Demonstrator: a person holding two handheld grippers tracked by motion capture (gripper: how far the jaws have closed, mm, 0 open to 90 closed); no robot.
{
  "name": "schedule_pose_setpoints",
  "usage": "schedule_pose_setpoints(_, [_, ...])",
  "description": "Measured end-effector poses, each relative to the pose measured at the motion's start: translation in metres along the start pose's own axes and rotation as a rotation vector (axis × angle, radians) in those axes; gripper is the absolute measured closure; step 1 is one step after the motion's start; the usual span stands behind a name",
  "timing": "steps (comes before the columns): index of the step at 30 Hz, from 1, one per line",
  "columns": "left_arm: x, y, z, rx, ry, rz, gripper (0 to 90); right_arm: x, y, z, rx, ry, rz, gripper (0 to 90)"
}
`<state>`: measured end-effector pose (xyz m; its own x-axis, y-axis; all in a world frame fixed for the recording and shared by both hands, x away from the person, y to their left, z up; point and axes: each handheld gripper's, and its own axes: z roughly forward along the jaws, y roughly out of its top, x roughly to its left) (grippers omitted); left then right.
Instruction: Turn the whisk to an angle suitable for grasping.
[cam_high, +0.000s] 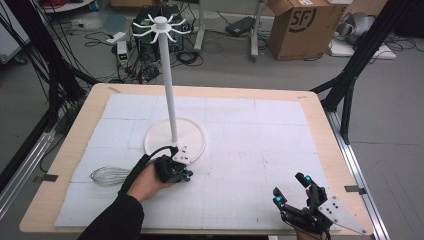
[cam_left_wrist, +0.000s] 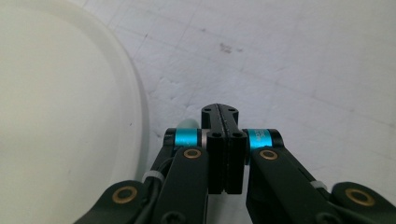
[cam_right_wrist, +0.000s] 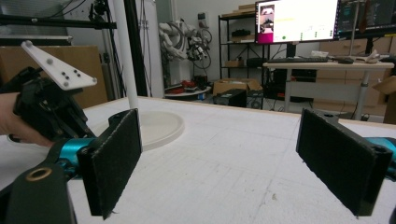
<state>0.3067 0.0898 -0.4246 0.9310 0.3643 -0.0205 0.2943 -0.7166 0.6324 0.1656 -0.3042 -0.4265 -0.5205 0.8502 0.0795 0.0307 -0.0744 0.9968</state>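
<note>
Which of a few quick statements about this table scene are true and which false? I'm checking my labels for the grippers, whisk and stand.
1. The left gripper is shut, with nothing between its jaws. True.
2. The right gripper is shut. False: its jaws stand wide apart.
3. The whisk hangs from the stand. False: it lies on the table mat, left of the left gripper.
4. The stand's round base rests on the mat. True.

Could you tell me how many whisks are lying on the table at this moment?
1. The wire whisk lies on the white mat near the table's left edge, just left of the left gripper and short of the stand's round base.
</note>
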Motion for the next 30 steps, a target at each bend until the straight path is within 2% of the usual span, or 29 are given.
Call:
schedule_pose_setpoints(2, [0.000,-0.001,-0.005,0.001,-0.017,0.004,89.7,0.000,0.000,0.000,0.002,-0.002,-0.012,13.5])
schedule_pose_setpoints(7, [0.005,-0.007,-0.015,-0.024,-0.096,-0.033,89.0,0.000,-0.001,-0.004,0.007,-0.012,-0.017,13.5])
schedule_pose_setpoints(10, [0.007,-0.011,-0.021,-0.017,-0.118,-0.040,85.3,-0.001,-0.001,-0.008,0.005,-0.027,-0.015,13.5])
schedule_pose_setpoints(12, [0.006,-0.012,-0.026,0.005,-0.096,-0.014,79.9,-0.002,-0.001,-0.010,0.005,-0.033,-0.012,13.5])
schedule_pose_setpoints(14, [0.004,-0.013,-0.033,0.004,-0.098,-0.005,73.5,-0.002,-0.001,-0.011,0.007,-0.036,-0.014,13.5])
schedule_pose_setpoints(15, [0.004,-0.014,-0.037,0.004,-0.095,-0.006,61.9,-0.001,-0.001,-0.012,0.009,-0.037,-0.015,13.5])
schedule_pose_setpoints(16, [0.003,-0.015,-0.040,0.003,-0.093,-0.009,61.9,-0.002,-0.001,-0.012,0.008,-0.037,-0.019,13.5])
schedule_pose_setpoints(17, [0.002,-0.016,-0.044,0.002,-0.097,-0.003,55.7,-0.001,-0.001,-0.013,0.014,-0.041,-0.019,13.5])
schedule_pose_setpoints(18, [0.002,-0.017,-0.048,-0.004,-0.087,0.004,55.7,-0.001,-0.001,-0.013,0.014,-0.041,-0.019,13.5])
schedule_pose_setpoints(20, [0.001,-0.020,-0.056,-0.016,-0.042,0.031,47.1,-0.001,-0.002,-0.015,0.016,-0.047,-0.025,13.5])
schedule_pose_setpoints(23, [0.002,-0.025,-0.068,-0.047,-0.054,0.028,37.3,-0.001,-0.001,-0.019,0.012,-0.057,-0.015,13.5])
schedule_pose_setpoints(30, [0.005,-0.041,-0.097,-0.076,-0.067,0.024,32.2,-0.002,-0.002,-0.022,0.018,-0.070,-0.020,13.5])
